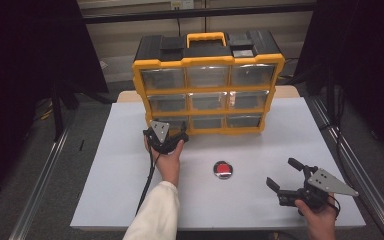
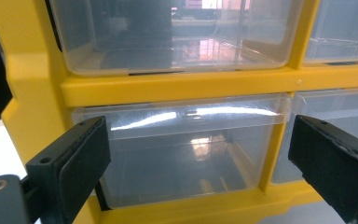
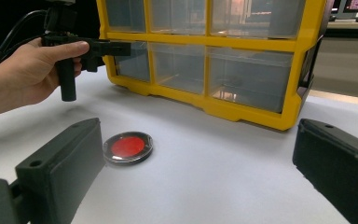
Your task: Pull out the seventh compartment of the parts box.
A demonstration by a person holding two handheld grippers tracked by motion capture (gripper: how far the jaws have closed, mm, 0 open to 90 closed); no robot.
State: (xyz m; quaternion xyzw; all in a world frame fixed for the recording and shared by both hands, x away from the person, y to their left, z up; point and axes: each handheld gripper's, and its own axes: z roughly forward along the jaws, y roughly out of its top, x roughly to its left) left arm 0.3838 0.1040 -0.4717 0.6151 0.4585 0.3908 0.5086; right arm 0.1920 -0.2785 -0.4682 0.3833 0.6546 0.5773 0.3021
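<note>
Left gripper [image 1: 172,134] spread wide at the bottom-left drawer [image 2: 182,149] of the yellow organizer [image 1: 207,85], its jaws flanking the clear drawer front without touching it, drawer shut in its slot. Right gripper [image 1: 286,173] also spread wide and holding nothing, low over the white table [image 1: 260,210] near the front right, well apart from the organizer. Round tin with a red lid [image 1: 223,169] lies flat on the table between the two grippers, just in front of the organizer.
</note>
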